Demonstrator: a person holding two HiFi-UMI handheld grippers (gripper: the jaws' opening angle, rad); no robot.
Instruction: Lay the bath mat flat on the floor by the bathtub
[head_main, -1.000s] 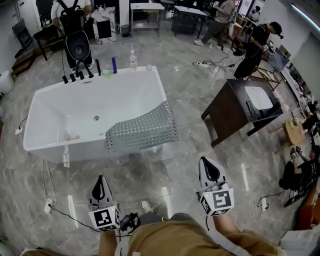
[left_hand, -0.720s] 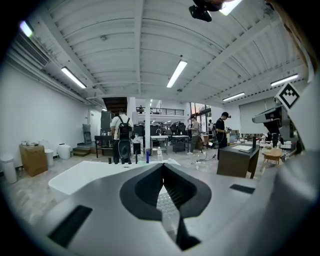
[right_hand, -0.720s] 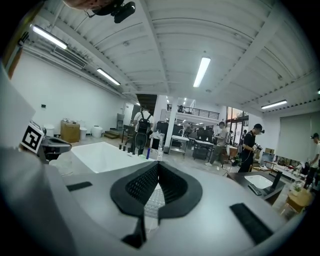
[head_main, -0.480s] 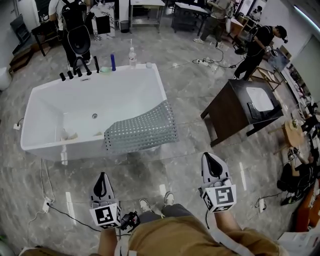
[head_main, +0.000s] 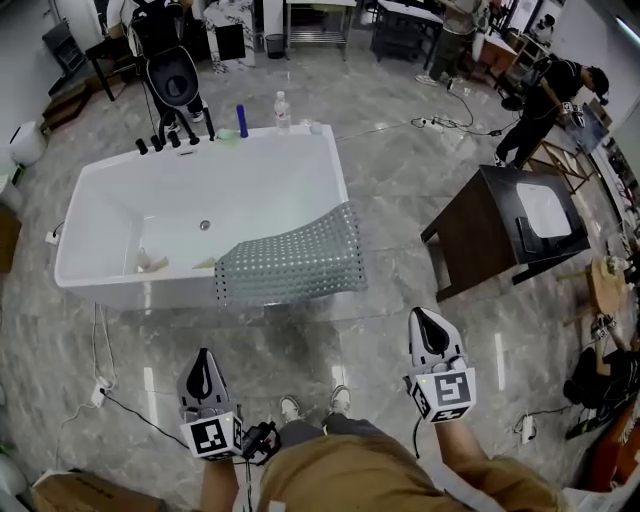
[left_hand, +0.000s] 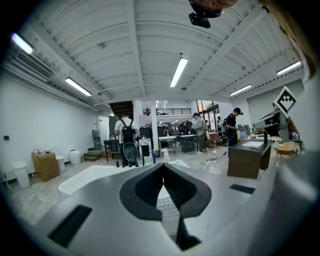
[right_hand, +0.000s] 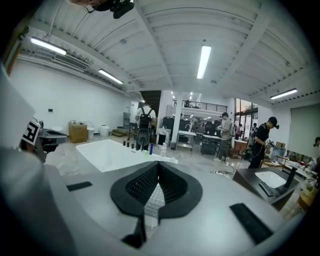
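Note:
The grey perforated bath mat (head_main: 290, 262) hangs over the near rim of the white bathtub (head_main: 100, 290), towards its right end, partly inside the tub. Both grippers are held low near the person's body, well short of the mat. My left gripper (head_main: 203, 362) is shut with nothing in it, pointing at the tub. My right gripper (head_main: 430, 322) is also shut and empty. The left gripper (left_hand: 163, 167) has its jaw tips together in its own view, with the mat (left_hand: 167, 210) far beyond them. In the right gripper view, that gripper (right_hand: 158, 165) looks the same, and the tub (right_hand: 107, 155) lies ahead.
A dark wooden vanity (head_main: 510, 225) with a sink stands right of the tub. Bottles (head_main: 282, 110) and black taps sit on the tub's far rim. A cable and power strip (head_main: 100, 385) lie on the marble floor at left. A person (head_main: 555, 90) stands at back right.
The head view has shifted a little, so the tub and mat sit slightly further right. Both grippers stay shut and low. The mat has not moved on the rim.

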